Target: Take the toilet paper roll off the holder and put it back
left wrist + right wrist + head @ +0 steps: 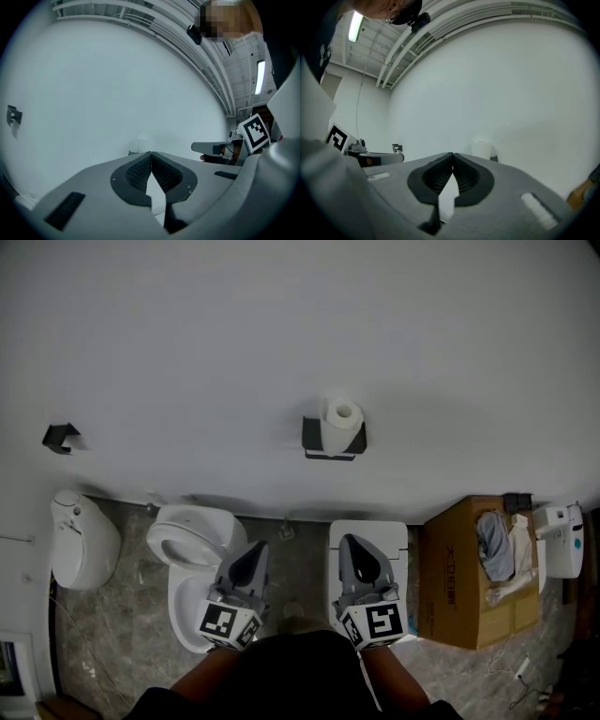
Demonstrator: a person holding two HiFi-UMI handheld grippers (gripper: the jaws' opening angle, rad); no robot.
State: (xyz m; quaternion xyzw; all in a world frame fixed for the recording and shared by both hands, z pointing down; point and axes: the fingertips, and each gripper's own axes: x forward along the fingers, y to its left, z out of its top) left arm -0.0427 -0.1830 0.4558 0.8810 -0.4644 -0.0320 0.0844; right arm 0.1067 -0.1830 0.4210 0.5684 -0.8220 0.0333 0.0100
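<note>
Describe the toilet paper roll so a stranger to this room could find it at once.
Start at the white wall above the toilet. Near its middle hangs a dark holder bearing the white toilet paper roll. The other dark bracket, far left, holds nothing.

The left gripper (253,551) is held level and points forward, with its jaws closed tip to tip and nothing between them. The right gripper (351,542) sits parallel beside it, also closed and empty. The left forearm (202,676) and right forearm (396,673) extend behind them.
</note>
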